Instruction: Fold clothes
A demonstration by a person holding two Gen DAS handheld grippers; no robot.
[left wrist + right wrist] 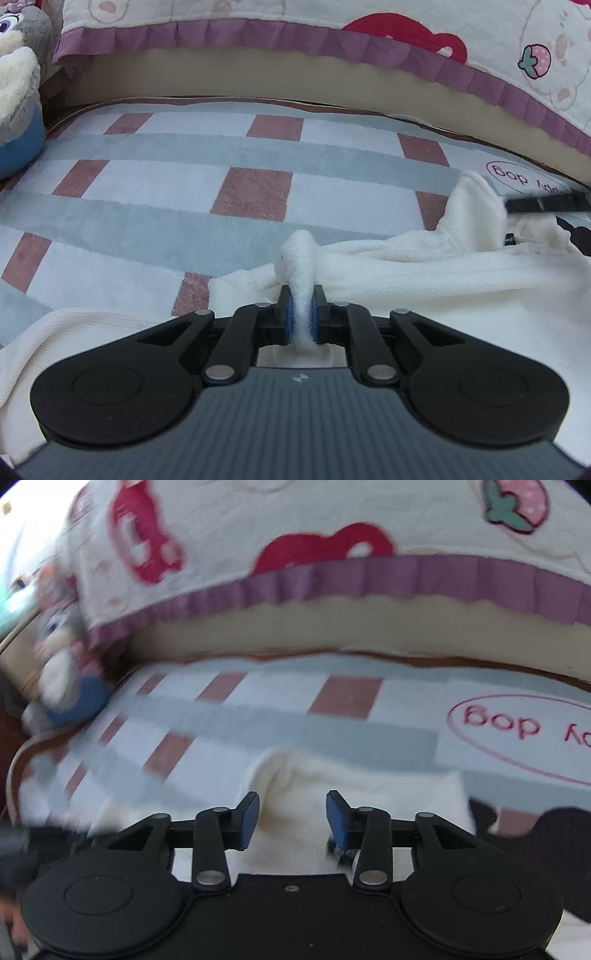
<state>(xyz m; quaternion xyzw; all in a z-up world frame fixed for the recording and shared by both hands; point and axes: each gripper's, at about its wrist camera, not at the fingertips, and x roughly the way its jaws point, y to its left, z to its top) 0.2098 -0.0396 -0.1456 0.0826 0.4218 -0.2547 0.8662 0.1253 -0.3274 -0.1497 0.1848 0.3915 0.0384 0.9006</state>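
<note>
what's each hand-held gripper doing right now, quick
Left hand-held gripper: closed on a bunched fold of the white fleece garment.
Right hand-held gripper: open, holding nothing, above the garment.

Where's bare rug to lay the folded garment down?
Free: checked rug between plush toy on the left and bed edge beyond. Crowded: near side, where white garment spreads, pinched by left gripper; right gripper open over it.

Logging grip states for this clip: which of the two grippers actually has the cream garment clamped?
The left gripper: its blue pads are shut on a bunched ridge of the cream garment. The right gripper is open, pads spread apart above the fabric, gripping nothing.
</note>
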